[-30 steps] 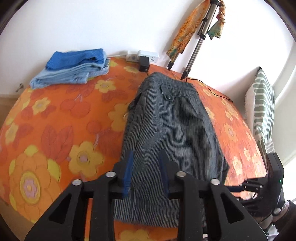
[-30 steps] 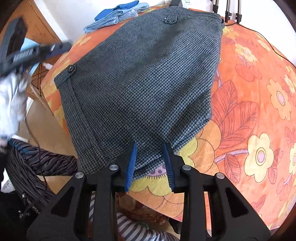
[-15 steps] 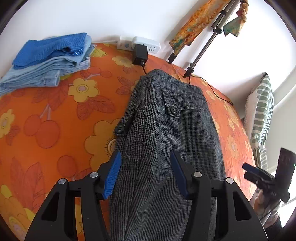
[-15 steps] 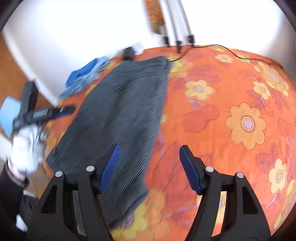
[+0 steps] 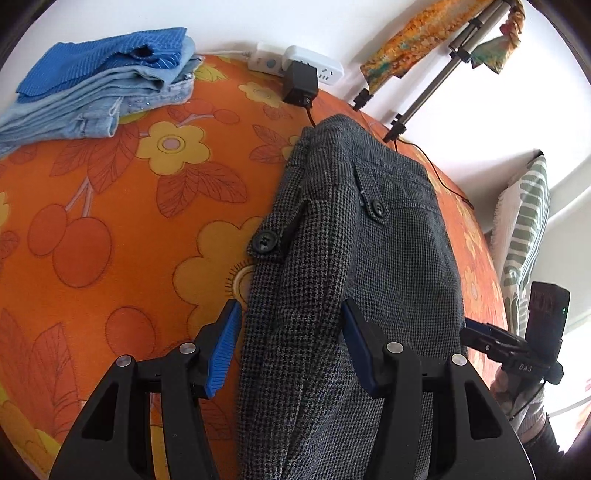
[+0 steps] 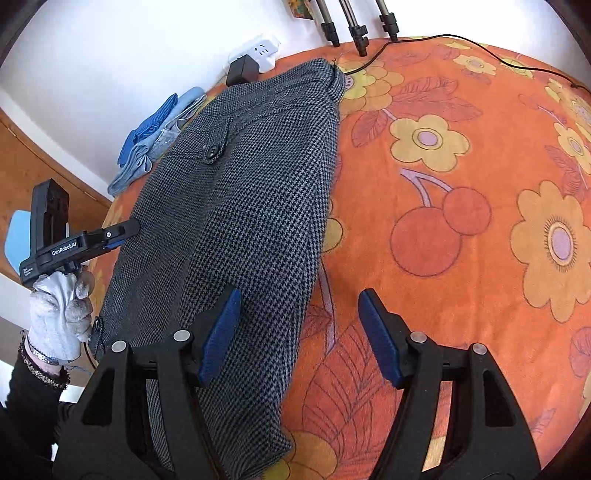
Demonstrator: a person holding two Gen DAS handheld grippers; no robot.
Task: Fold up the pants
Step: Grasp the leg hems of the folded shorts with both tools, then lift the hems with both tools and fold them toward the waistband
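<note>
pants (image 5: pixel 354 280) lie flat, folded lengthwise, running 6 to 12 o'clock on orange sheet (image 5: pixel 122 229) | left gripper (image 5: pixel 291 347) jaws apart, straddling cloth | right gripper (image 6: pixel 299 336) jaws apart, holding nothing | judged: crosswise fold left

One pair of pants (image 5: pixel 354 280), one stack of folded clothes (image 5: pixel 99 85), one power strip (image 5: pixel 299 64) and three tripod legs (image 6: pixel 354 26) are being shown.
</note>
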